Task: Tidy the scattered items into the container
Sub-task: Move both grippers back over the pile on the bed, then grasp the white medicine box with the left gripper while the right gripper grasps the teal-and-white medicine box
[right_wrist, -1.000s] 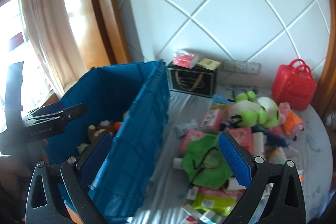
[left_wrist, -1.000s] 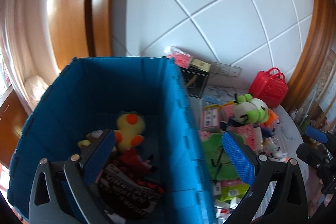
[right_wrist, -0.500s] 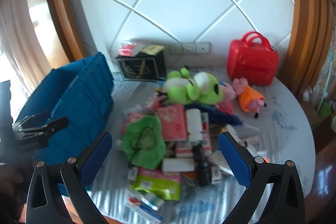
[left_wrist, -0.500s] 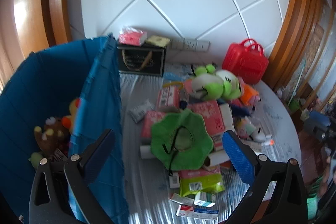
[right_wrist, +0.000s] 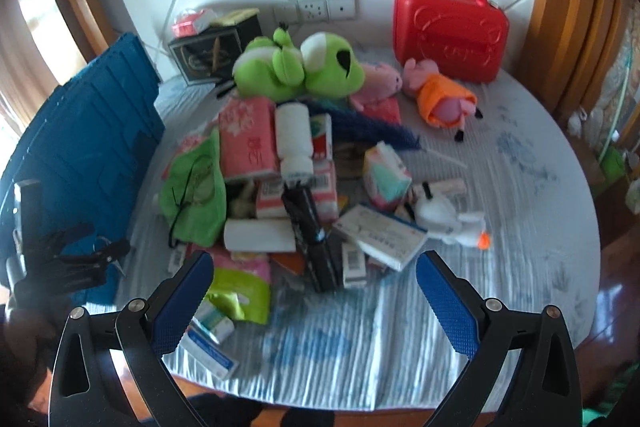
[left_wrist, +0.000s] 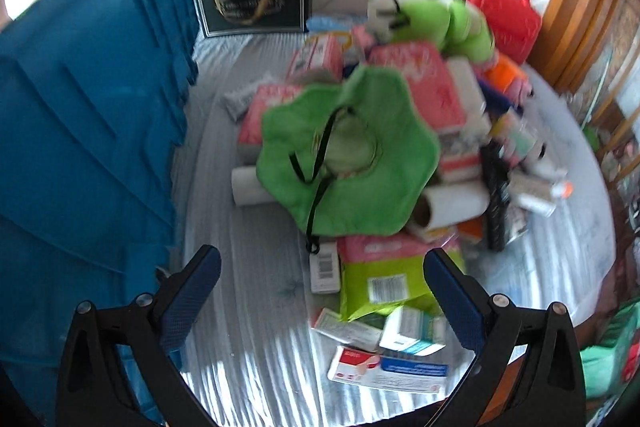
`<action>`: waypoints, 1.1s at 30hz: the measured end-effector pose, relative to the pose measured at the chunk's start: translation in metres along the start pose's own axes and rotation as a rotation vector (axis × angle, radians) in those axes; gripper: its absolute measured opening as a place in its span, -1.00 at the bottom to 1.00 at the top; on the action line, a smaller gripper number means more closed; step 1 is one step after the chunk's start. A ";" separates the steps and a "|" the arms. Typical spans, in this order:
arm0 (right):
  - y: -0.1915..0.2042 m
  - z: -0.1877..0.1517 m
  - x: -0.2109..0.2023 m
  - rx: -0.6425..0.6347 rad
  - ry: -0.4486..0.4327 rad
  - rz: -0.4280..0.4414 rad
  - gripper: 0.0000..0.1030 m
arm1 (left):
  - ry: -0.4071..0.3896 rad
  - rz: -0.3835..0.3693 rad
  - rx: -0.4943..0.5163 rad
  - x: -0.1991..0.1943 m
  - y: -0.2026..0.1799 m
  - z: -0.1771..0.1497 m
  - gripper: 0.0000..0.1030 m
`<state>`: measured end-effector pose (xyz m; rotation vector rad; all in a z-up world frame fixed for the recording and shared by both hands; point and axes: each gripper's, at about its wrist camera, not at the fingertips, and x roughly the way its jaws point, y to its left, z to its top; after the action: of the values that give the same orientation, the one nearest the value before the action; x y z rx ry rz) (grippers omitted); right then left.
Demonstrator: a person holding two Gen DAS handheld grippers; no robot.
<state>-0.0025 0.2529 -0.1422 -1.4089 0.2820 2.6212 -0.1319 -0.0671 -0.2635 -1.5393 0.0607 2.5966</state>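
Observation:
A blue plastic crate [left_wrist: 88, 115] [right_wrist: 92, 143] stands at the left of a round table. A heap of items lies beside it: a green floppy hat [left_wrist: 348, 155] [right_wrist: 196, 187], a green frog plush [right_wrist: 300, 67] [left_wrist: 436, 15], pink packets [right_wrist: 248, 139], boxes, a black tube [right_wrist: 312, 235] and a white goose toy [right_wrist: 444, 215]. My left gripper [left_wrist: 320, 291] hangs open and empty above a green pouch [left_wrist: 380, 283]. My right gripper [right_wrist: 312, 291] is open and empty over the table's near side.
A red toy suitcase [right_wrist: 448, 27] and a black gift box [right_wrist: 212, 55] stand at the back by the wall. A pig plush in orange [right_wrist: 440, 99] lies near the suitcase. The striped grey tablecloth [right_wrist: 520, 187] shows bare at the right. The left gripper's black body [right_wrist: 72, 263] sits by the crate.
Both grippers have swung right, away from the crate's inside and over the heap on the table. Both stay open.

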 end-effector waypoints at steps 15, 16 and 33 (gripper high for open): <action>0.089 -0.106 0.070 -0.010 0.110 -0.029 1.00 | 0.107 -0.101 0.084 0.106 0.015 -0.029 0.74; 0.094 -0.112 0.075 -0.009 0.113 -0.035 1.00 | 0.109 -0.100 0.083 0.111 0.016 -0.031 0.72; 0.120 -0.136 0.132 0.029 0.159 -0.025 1.00 | 0.071 -0.088 0.097 0.119 0.016 -0.040 0.62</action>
<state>0.0091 0.1104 -0.3150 -1.6033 0.3181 2.4791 -0.1552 -0.0766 -0.3874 -1.5635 0.1201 2.4344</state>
